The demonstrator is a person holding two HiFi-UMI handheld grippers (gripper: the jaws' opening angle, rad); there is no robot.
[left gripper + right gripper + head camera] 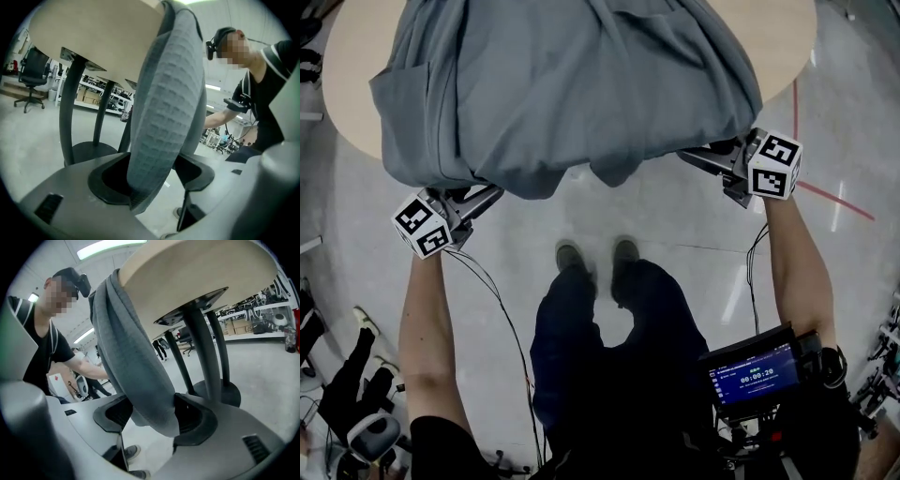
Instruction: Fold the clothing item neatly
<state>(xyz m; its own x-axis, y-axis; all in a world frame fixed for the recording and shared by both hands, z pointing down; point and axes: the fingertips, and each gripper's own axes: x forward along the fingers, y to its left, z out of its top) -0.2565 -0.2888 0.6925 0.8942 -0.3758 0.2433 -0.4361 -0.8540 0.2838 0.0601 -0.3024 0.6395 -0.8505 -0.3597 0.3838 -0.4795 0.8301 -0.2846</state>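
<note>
Garment of soft grey fabric lies spread over a round pale table, its near edge spilling off the rim toward the person. It looks light and limp, likely to sag and crease, and is best taken at the hanging hem's outer corners. The left gripper and right gripper sit at that hem. Each has its jaws spread, with a fold hanging loose between them, unpinched. No container shows.

Grey garment over round table
</note>
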